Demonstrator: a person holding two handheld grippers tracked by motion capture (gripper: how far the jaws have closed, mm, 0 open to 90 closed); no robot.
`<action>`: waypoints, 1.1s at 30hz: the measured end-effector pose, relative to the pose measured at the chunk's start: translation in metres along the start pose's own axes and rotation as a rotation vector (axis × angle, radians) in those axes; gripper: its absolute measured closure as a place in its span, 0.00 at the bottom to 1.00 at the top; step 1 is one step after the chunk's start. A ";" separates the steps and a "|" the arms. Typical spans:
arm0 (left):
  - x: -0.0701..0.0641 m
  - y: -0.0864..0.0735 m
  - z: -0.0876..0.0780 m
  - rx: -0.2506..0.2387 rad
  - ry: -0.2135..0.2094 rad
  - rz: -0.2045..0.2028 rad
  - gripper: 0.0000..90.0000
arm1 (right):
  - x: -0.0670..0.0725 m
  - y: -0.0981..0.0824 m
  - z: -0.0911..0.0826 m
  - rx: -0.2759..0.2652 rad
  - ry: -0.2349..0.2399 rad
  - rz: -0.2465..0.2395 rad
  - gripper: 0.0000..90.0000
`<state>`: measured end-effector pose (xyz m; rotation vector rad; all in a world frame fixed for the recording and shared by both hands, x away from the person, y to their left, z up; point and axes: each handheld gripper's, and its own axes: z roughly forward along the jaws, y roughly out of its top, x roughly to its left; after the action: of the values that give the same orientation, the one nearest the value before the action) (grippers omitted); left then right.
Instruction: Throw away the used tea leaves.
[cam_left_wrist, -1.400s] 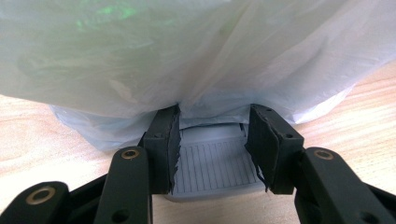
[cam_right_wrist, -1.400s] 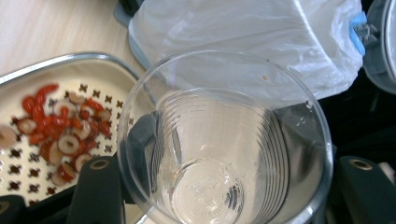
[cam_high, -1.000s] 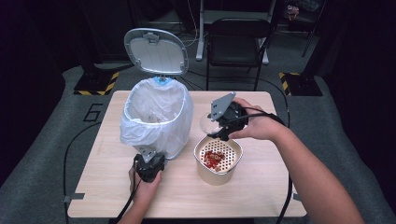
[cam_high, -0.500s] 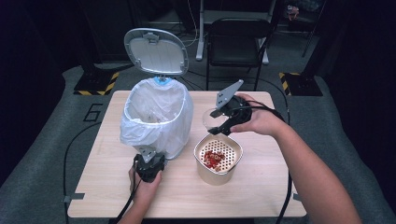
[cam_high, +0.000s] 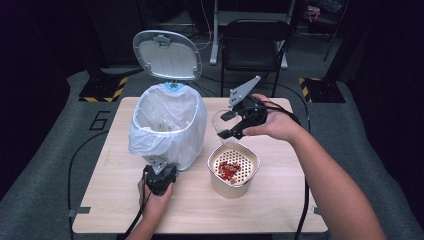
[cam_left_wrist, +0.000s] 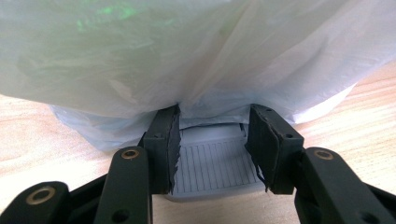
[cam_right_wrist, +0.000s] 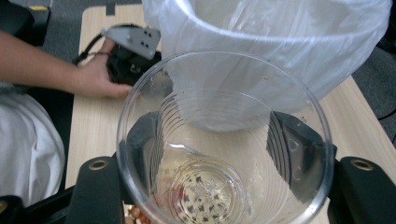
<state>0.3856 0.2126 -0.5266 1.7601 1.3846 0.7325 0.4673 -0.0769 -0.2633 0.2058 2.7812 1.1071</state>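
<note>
Table (cam_high: 120, 210): wooden, bearing all items.

Bin (cam_high: 167, 127): white-bagged, lid raised, left of centre. Its grey pedal (cam_left_wrist: 219, 163) lies between the jaws of the left gripper (cam_high: 159, 176), which are clamped on it at table level; the left hand rests low against the bin's base.

Strainer bowl (cam_high: 233, 170): red bits inside, just right of the bin.

Clear cup (cam_high: 223, 125): gripped across its wall by the right gripper (cam_high: 235, 127), held above the bowl, mouth toward the bin opening, which lies to its left. The right forearm reaches in from the lower right.
</note>
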 end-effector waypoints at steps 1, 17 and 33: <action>0.000 0.000 0.000 -0.001 0.001 -0.001 0.60 | 0.000 0.004 -0.001 -0.006 -0.006 0.005 0.40; 0.000 0.000 -0.001 0.013 -0.012 -0.007 0.60 | -0.005 0.060 -0.001 -0.029 -0.034 0.041 0.40; 0.001 0.000 -0.001 0.012 -0.008 -0.004 0.60 | -0.006 0.106 0.020 -0.033 -0.043 0.055 0.40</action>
<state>0.3853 0.2135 -0.5259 1.7668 1.3897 0.7157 0.4843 0.0121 -0.2037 0.3005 2.7334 1.1463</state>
